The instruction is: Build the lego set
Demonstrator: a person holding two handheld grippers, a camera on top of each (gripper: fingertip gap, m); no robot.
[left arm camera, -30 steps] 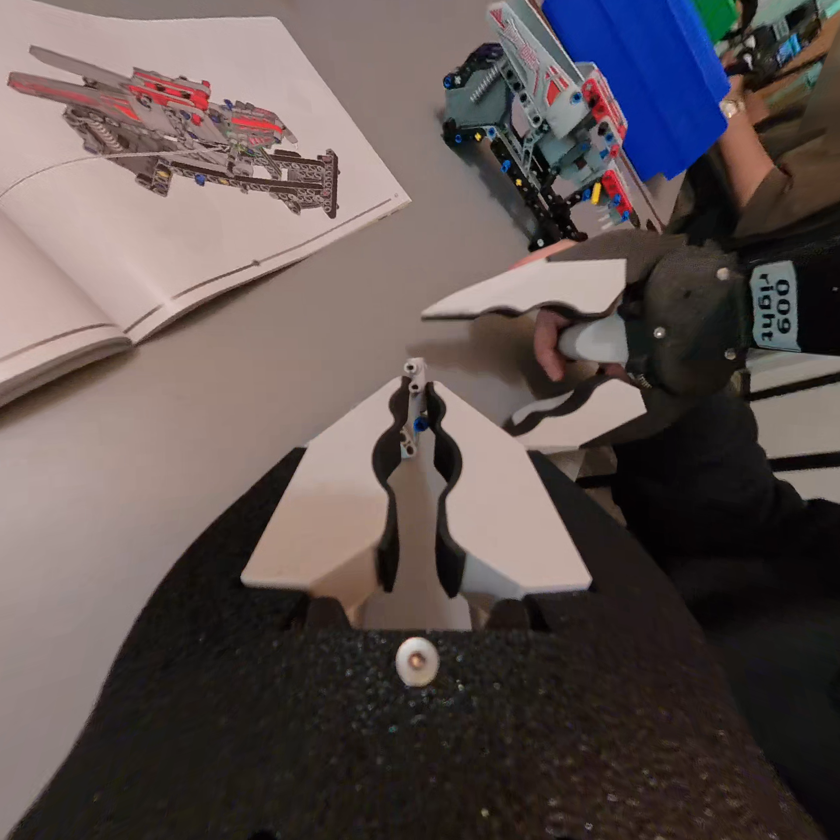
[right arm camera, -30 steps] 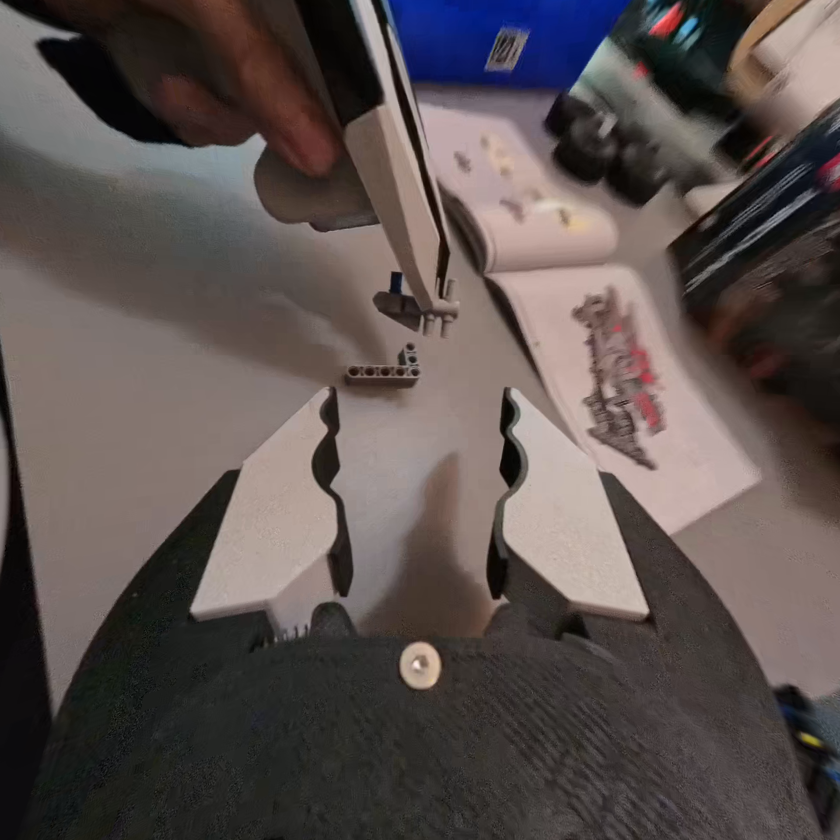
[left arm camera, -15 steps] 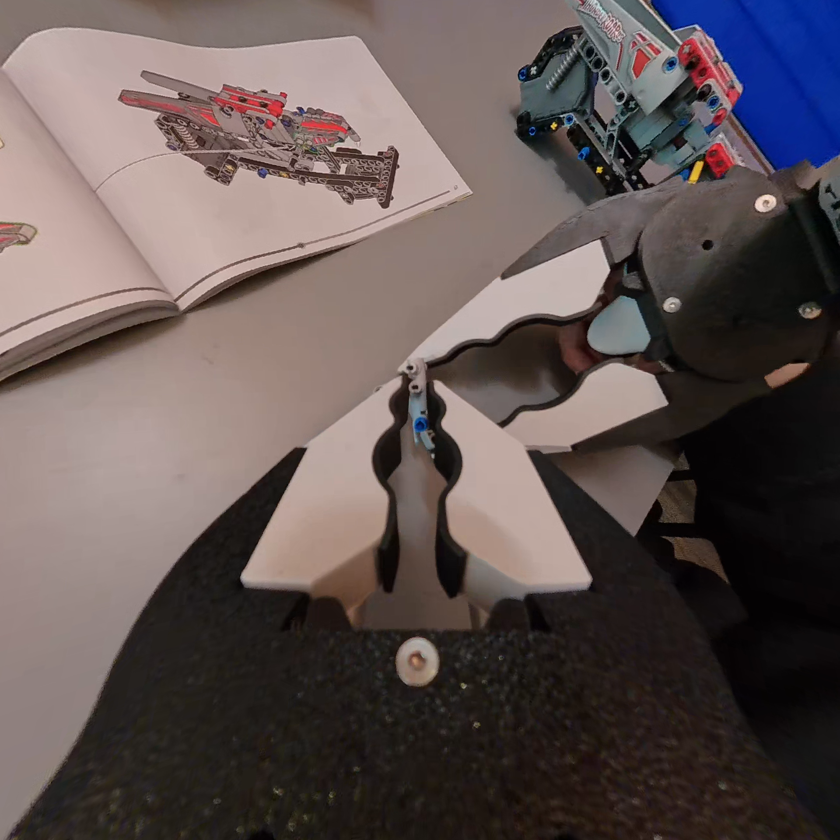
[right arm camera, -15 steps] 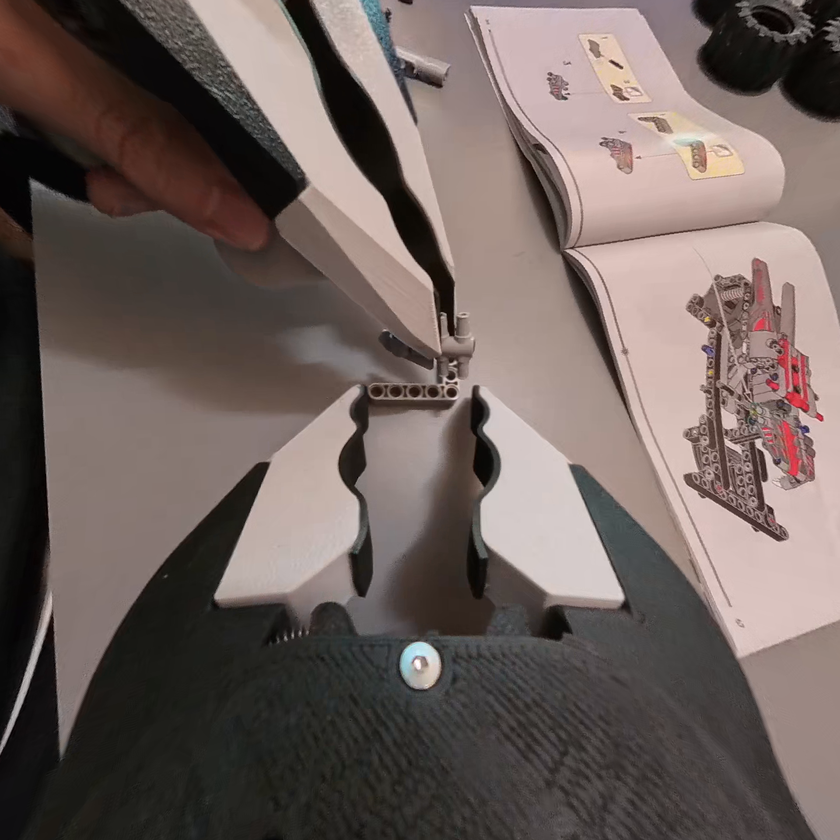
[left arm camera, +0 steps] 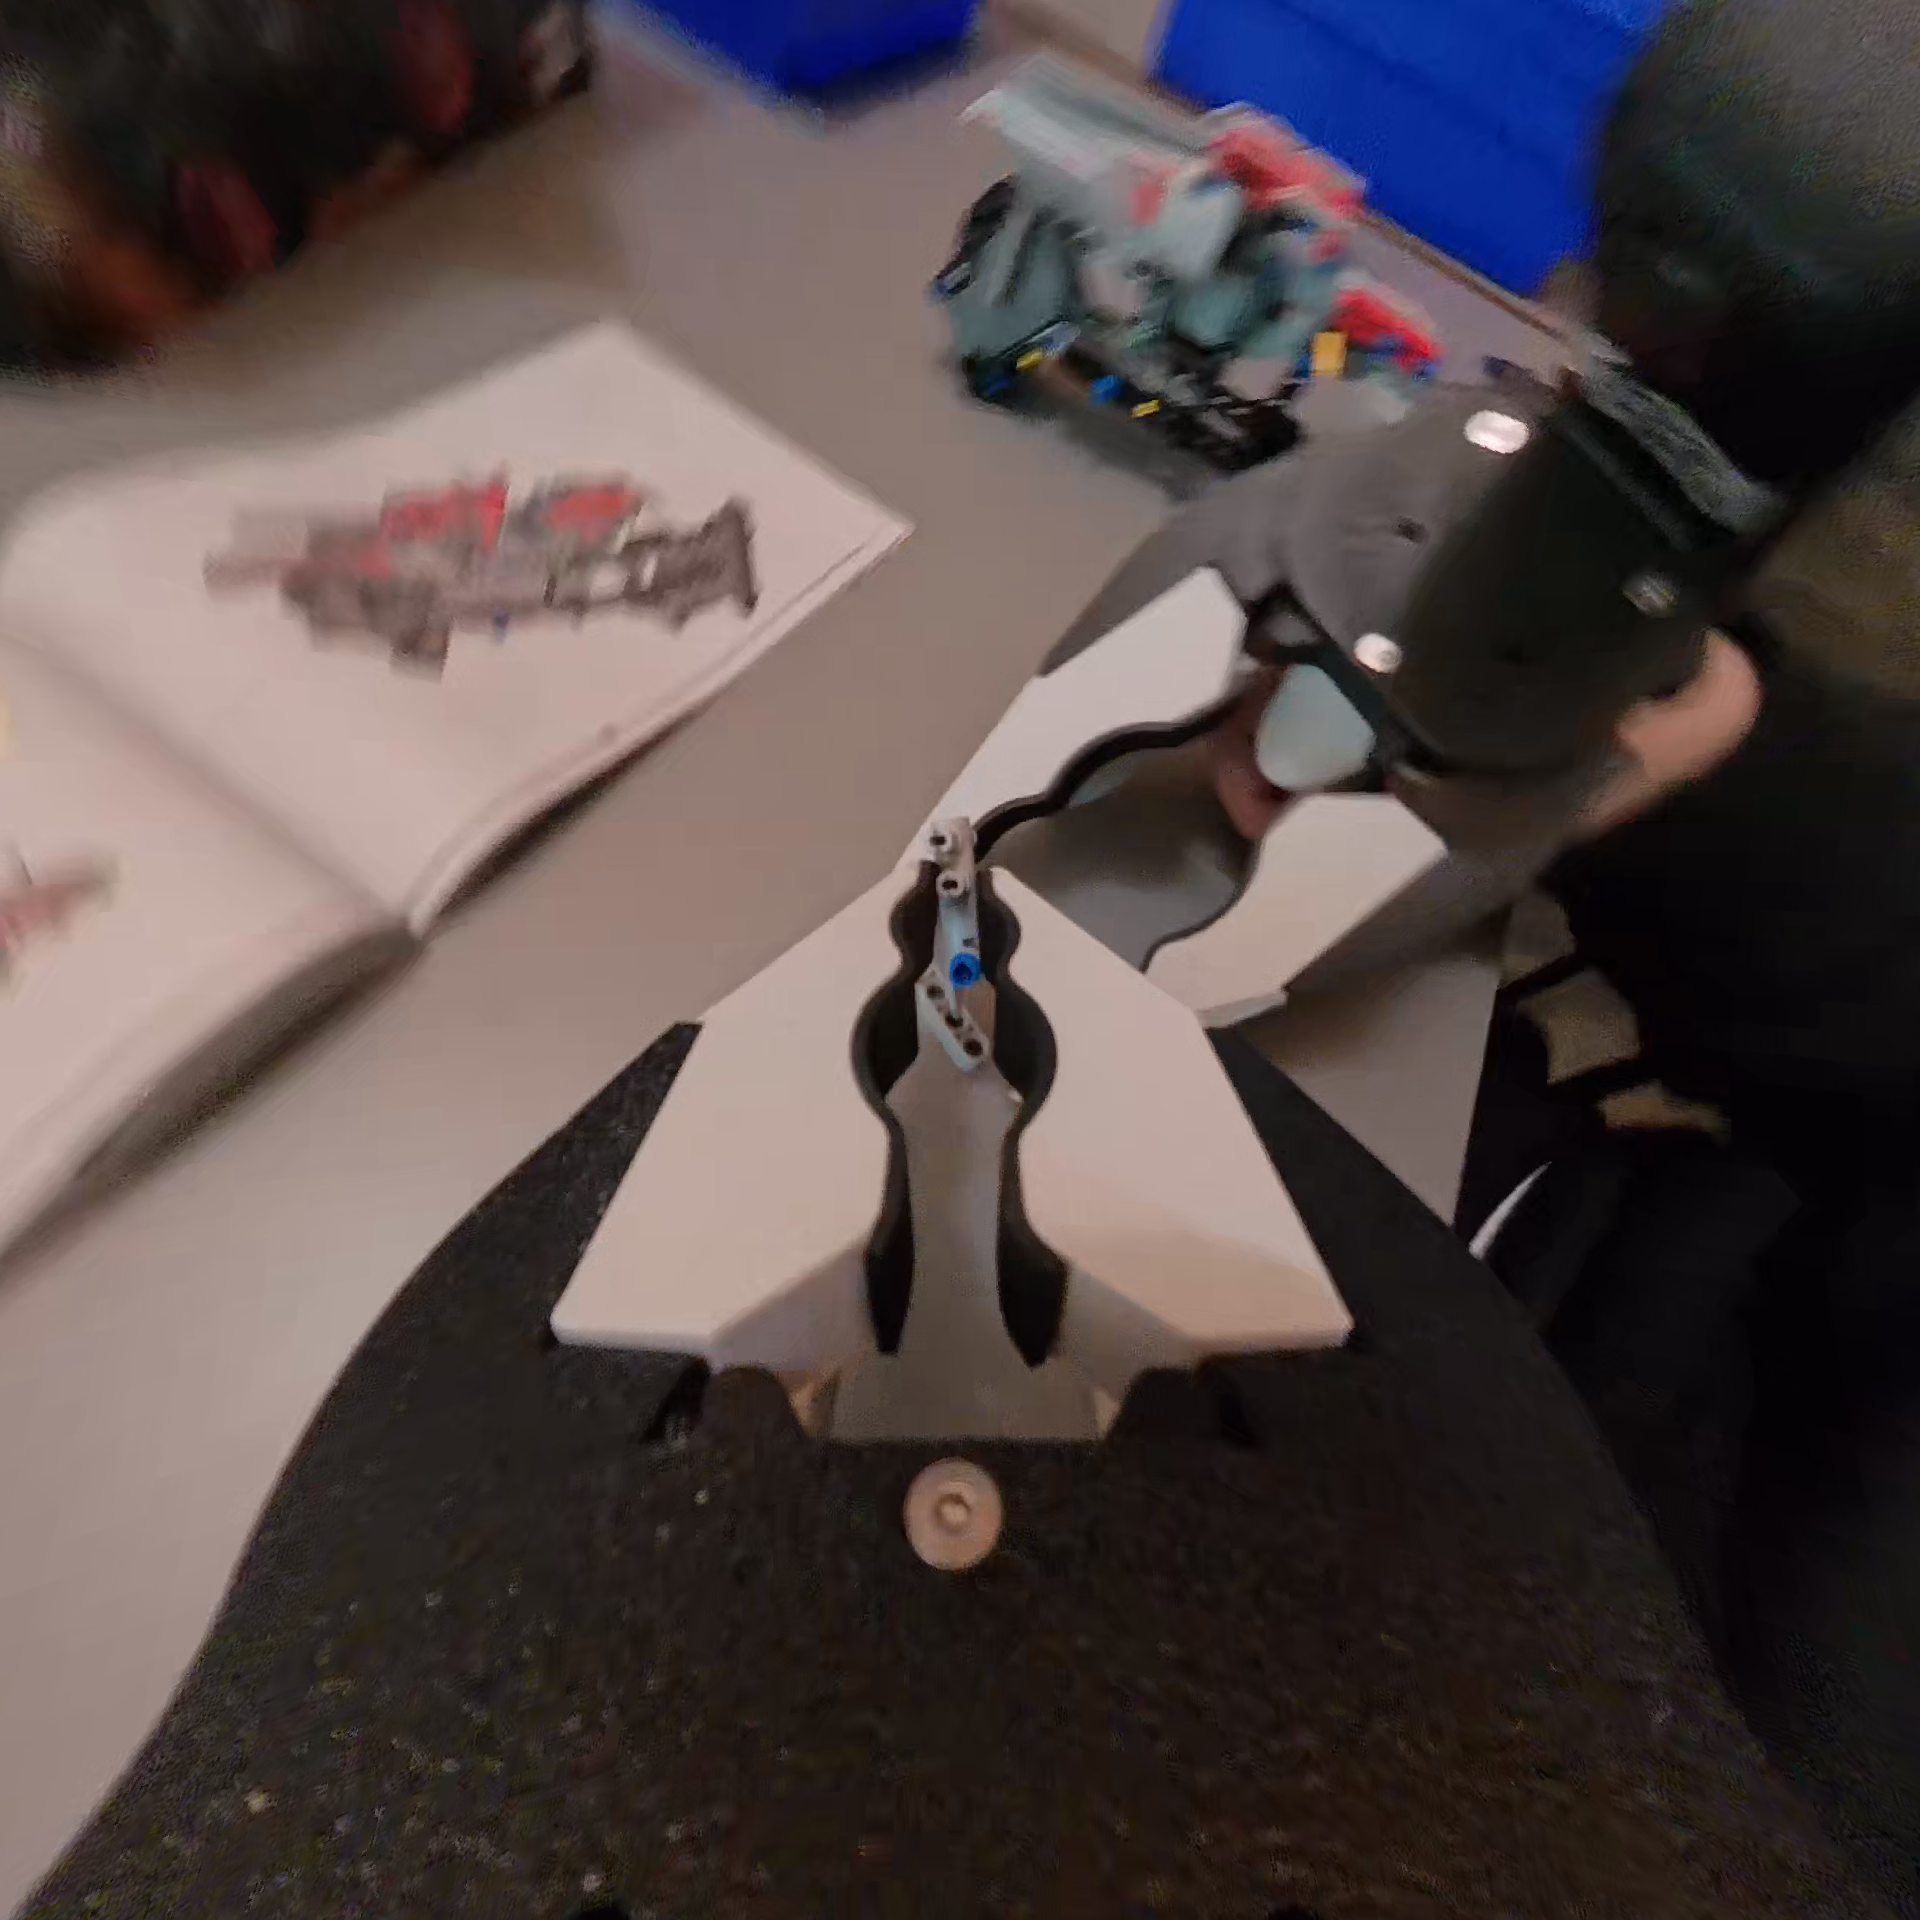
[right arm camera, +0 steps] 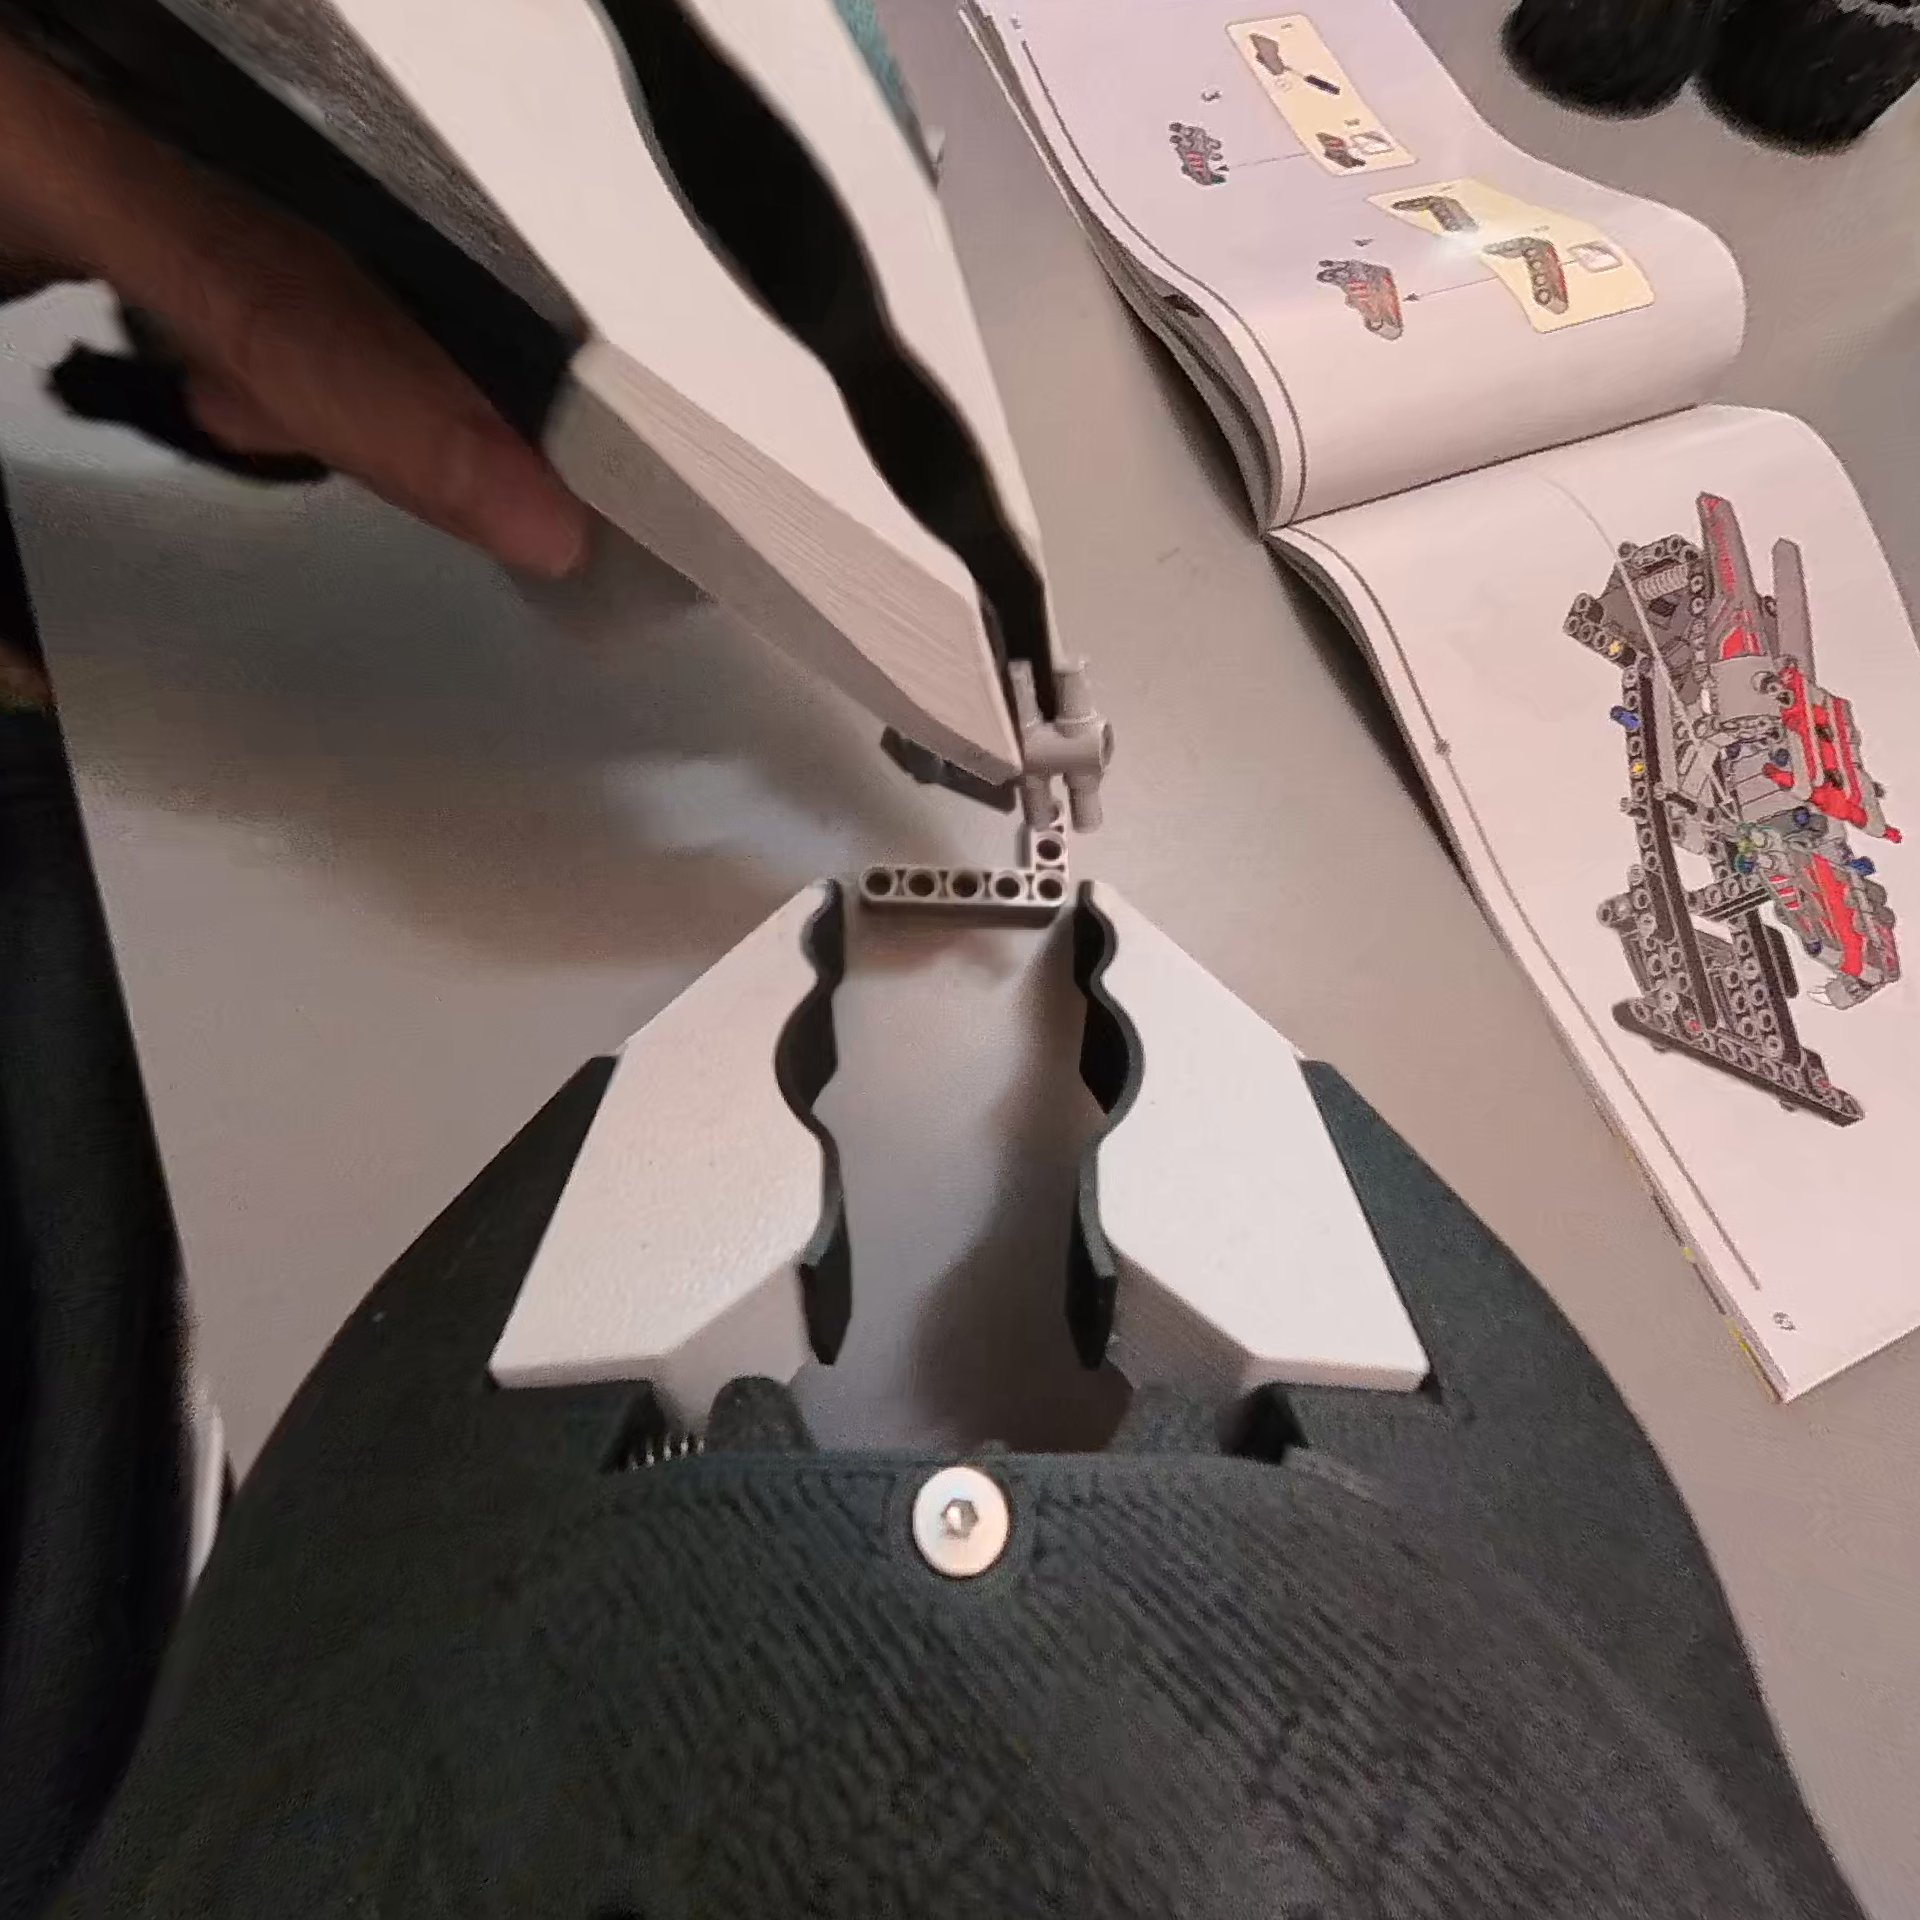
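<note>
My left gripper (left arm camera: 951,868) is shut on a small light grey lego piece with a blue pin (left arm camera: 954,971). In the right wrist view it comes in from the upper left (right arm camera: 1023,748), and the piece's grey connector end (right arm camera: 1070,743) touches the short arm of a grey L-shaped beam (right arm camera: 966,888). My right gripper (right arm camera: 961,920) is shut on that beam lengthwise, one fingertip at each end, just above the grey table. In the left wrist view the right gripper's fingers (left arm camera: 1122,707) reach in from the right and meet the tip of my held piece.
An open instruction booklet (right arm camera: 1558,727) lies on the table, right of the right gripper and left of the left one (left arm camera: 468,582). A partly built grey and red model (left arm camera: 1174,301) stands at the back by blue bins (left arm camera: 1351,135). Black tyres (right arm camera: 1714,62) sit far back.
My right gripper has closed from wide open onto the L-shaped beam that lay on the table. My left gripper has brought its piece down onto the beam's short arm.
</note>
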